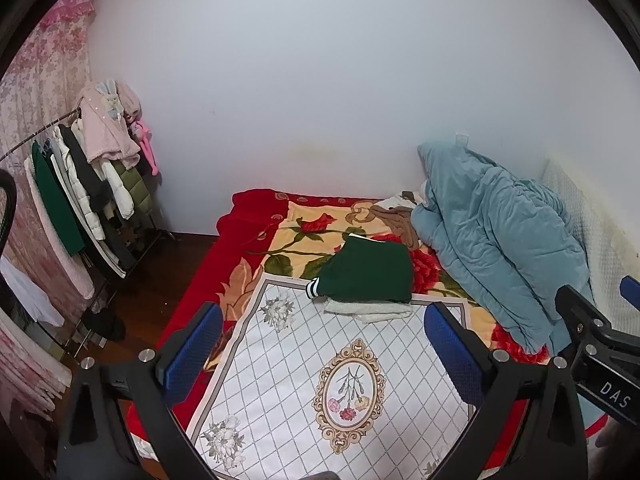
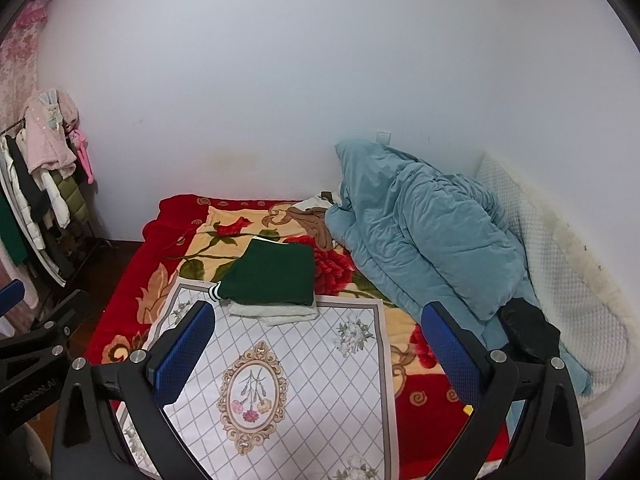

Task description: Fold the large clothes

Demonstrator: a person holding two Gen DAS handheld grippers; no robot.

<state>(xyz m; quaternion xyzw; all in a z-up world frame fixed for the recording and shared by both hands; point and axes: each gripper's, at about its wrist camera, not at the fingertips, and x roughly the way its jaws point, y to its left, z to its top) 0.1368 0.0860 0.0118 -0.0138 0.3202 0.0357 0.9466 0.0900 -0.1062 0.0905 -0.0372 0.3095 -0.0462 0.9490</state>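
Note:
A folded dark green garment (image 1: 370, 274) (image 2: 272, 278) with a striped cuff lies on a folded white garment (image 1: 368, 309) (image 2: 276, 312) at the far edge of a white patterned mat (image 1: 320, 380) (image 2: 288, 380) on the bed. My left gripper (image 1: 324, 344) is open and empty, held above the mat. My right gripper (image 2: 320, 344) is open and empty, also above the mat. The right gripper shows at the right edge of the left wrist view (image 1: 600, 332).
A crumpled light blue quilt (image 1: 500, 240) (image 2: 424, 236) lies on the bed's right side, with a black item (image 2: 528, 332) on it. A brown garment (image 1: 396, 216) lies by the wall. A clothes rack (image 1: 80, 184) stands left of the bed. A red floral blanket (image 1: 240, 248) covers the bed.

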